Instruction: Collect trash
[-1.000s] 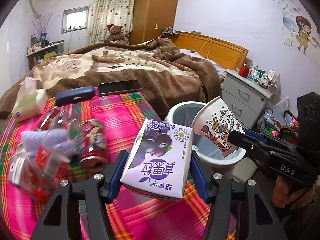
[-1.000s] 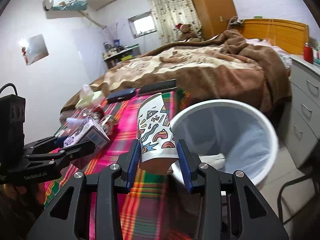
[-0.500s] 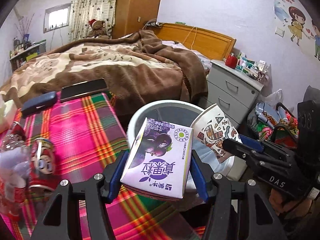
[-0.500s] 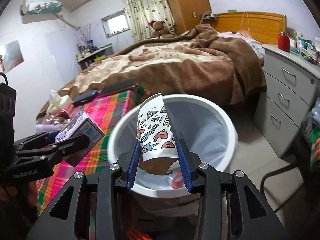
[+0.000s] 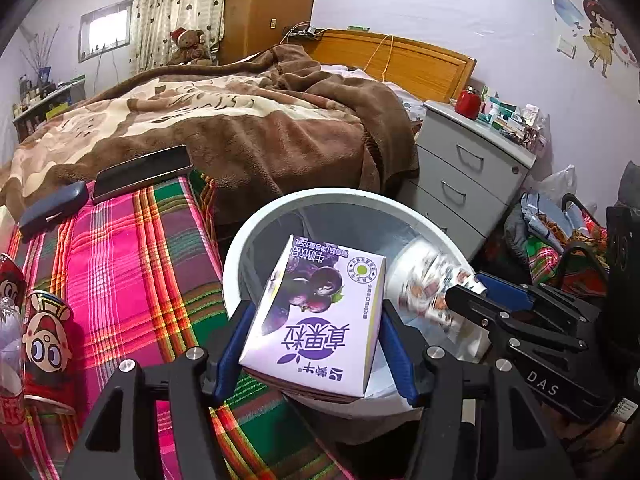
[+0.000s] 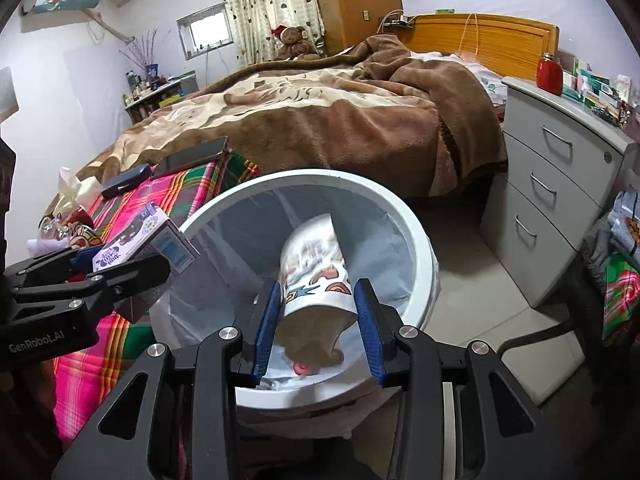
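While both tools hang over the white bin (image 6: 416, 240), the left gripper (image 5: 316, 344) clamps a purple milk carton (image 5: 320, 312) between its blue pads, held above the bin's near rim. Beside it, the right gripper (image 6: 316, 316) has its fingers spread apart, and the patterned paper cup (image 6: 316, 276) sits blurred between them over the bin's mouth; whether the pads touch it, I cannot tell. Red cans (image 5: 46, 344) lie on the plaid cloth (image 5: 132, 264).
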The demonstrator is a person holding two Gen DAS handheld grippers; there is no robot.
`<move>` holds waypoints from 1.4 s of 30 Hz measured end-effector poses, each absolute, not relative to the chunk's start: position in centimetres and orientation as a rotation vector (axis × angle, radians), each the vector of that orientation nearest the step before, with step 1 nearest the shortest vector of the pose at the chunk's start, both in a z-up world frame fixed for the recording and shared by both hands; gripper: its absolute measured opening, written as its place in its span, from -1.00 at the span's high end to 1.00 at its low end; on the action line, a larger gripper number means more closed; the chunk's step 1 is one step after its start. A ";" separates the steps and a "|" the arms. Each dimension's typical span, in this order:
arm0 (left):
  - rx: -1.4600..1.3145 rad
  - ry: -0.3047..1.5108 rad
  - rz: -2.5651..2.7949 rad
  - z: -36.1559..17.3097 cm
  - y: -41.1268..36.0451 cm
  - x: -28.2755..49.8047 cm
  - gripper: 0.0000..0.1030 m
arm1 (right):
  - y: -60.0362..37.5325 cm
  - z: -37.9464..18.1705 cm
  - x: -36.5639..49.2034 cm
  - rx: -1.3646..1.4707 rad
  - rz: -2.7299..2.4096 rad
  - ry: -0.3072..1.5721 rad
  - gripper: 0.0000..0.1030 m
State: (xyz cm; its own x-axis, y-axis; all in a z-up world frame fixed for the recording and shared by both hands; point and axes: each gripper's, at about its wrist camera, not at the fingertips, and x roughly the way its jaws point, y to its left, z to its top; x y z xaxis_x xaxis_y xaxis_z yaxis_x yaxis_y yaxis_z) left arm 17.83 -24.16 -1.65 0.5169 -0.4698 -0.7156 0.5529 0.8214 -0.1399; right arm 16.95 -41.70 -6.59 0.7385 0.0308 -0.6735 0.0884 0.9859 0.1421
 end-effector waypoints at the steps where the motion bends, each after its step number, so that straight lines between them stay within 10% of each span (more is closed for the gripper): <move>1: 0.111 0.824 -0.612 -1.7 -24.2 17.9 -0.18 | -41.7 -6.7 17.0 0.169 -0.033 0.745 0.23; 7: 0.093 0.824 -0.617 -1.7 -23.9 17.7 -0.33 | -41.8 -6.7 16.5 0.175 -0.040 0.747 -0.02; 42: 0.000 0.733 -0.430 0.7 -11.7 12.1 -0.33 | -33.8 -4.3 14.8 0.135 0.102 0.668 -0.02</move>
State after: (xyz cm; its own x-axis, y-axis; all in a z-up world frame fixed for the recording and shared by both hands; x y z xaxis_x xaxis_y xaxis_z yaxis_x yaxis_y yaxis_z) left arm 12.09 -11.75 0.74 0.6603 -0.3804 -0.6476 0.3801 0.9129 -0.1486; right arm 14.81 -33.84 -4.29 0.7805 0.1373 -0.6099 -0.0506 0.9863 0.1572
